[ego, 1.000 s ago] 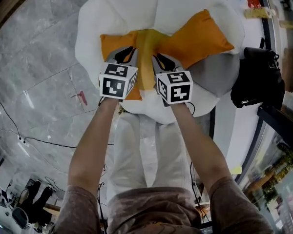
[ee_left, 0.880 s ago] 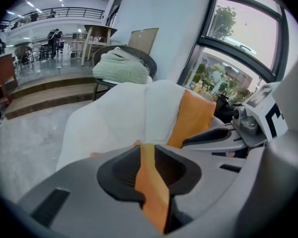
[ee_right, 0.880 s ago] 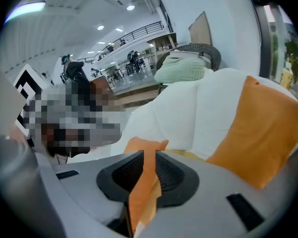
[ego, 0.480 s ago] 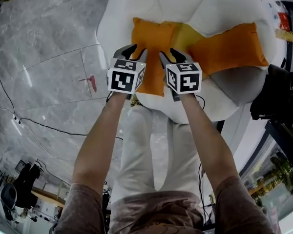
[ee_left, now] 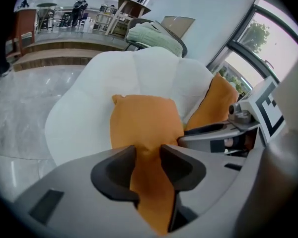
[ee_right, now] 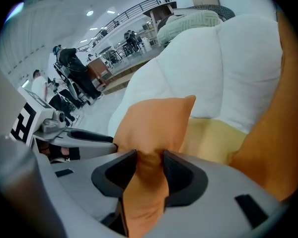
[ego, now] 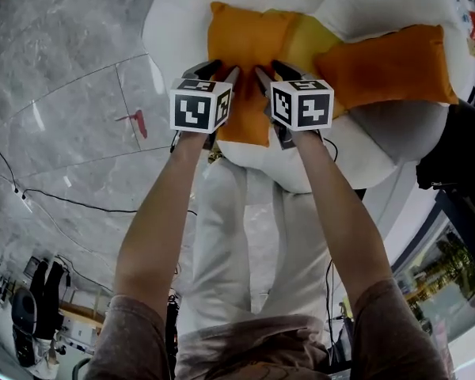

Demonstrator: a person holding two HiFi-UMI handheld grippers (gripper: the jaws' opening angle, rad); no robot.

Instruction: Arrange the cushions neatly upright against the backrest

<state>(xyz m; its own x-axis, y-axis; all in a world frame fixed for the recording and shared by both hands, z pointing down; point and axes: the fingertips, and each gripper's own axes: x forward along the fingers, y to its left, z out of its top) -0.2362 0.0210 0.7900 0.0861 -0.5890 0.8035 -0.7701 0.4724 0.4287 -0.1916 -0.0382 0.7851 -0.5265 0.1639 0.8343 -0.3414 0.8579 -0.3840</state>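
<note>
An orange cushion [ego: 245, 42] leans against the puffy white backrest [ego: 182, 14] of a round white chair. Both grippers are at its lower edge: my left gripper [ego: 220, 71] on the left and my right gripper [ego: 271, 70] on the right. Both sets of jaws are opening, with the cushion's edge still lying between them. The left gripper view has orange fabric [ee_left: 144, 123] in the gap of my left gripper [ee_left: 148, 155]. In the right gripper view it bunches [ee_right: 156, 120] between the pads of my right gripper [ee_right: 150, 160]. A yellow cushion [ego: 305, 42] and a second orange cushion [ego: 388, 62] lie to the right.
The chair stands on a grey marble floor [ego: 55, 93] with a black cable [ego: 71, 204] running across it. A black bag [ego: 459, 157] sits beside the chair on the right. The person's light trousers [ego: 237, 236] stand right at the seat's front edge.
The left orange cushion has gone from lying low on the seat to standing higher against the backrest. Both grippers moved up with it, and their jaws have widened.
</note>
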